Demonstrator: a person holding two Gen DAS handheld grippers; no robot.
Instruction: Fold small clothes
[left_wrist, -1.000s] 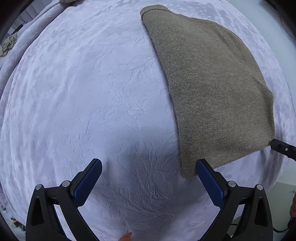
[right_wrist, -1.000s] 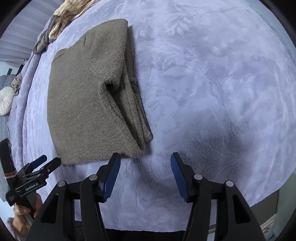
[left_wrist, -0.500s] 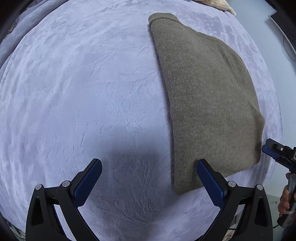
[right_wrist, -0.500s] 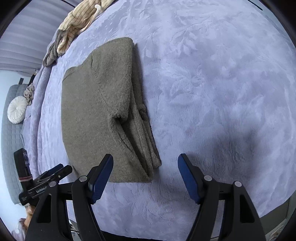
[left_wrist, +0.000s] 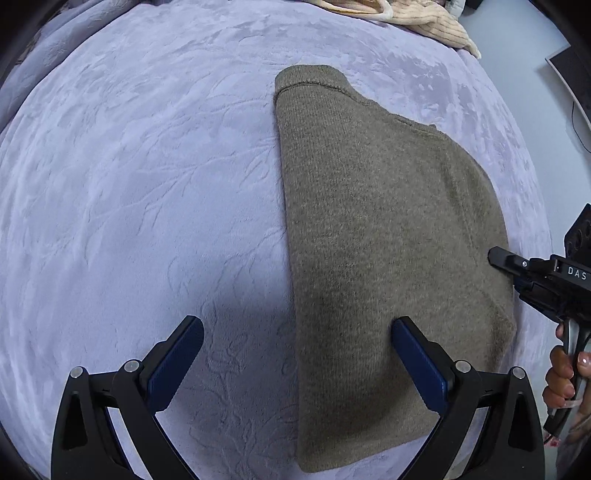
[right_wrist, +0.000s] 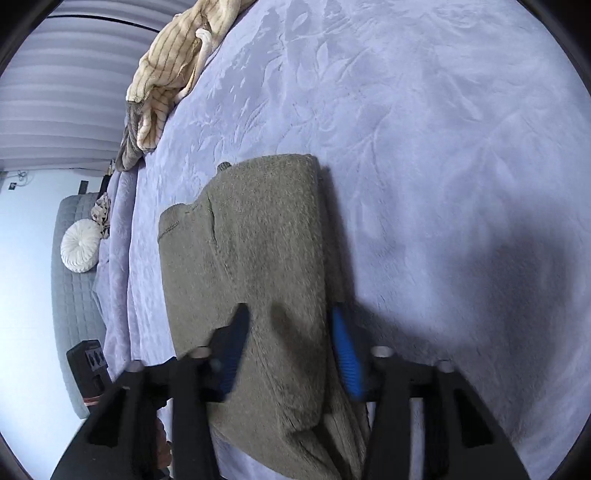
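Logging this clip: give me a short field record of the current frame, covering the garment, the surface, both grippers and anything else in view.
garment: olive-brown knit sweater, folded into a narrow stack, lying flat
surface: lavender embossed bedspread
left gripper: open, its right finger over the sweater's near end, the other over bare bedspread
right gripper: open, fingers straddling the sweater's near right edge; contact cannot be told, the view is blurred
other items: cream striped garment heaped at the far edge of the bed; round white cushion on a grey quilted seat
fold state: sleeves already tucked in, final fold not yet made
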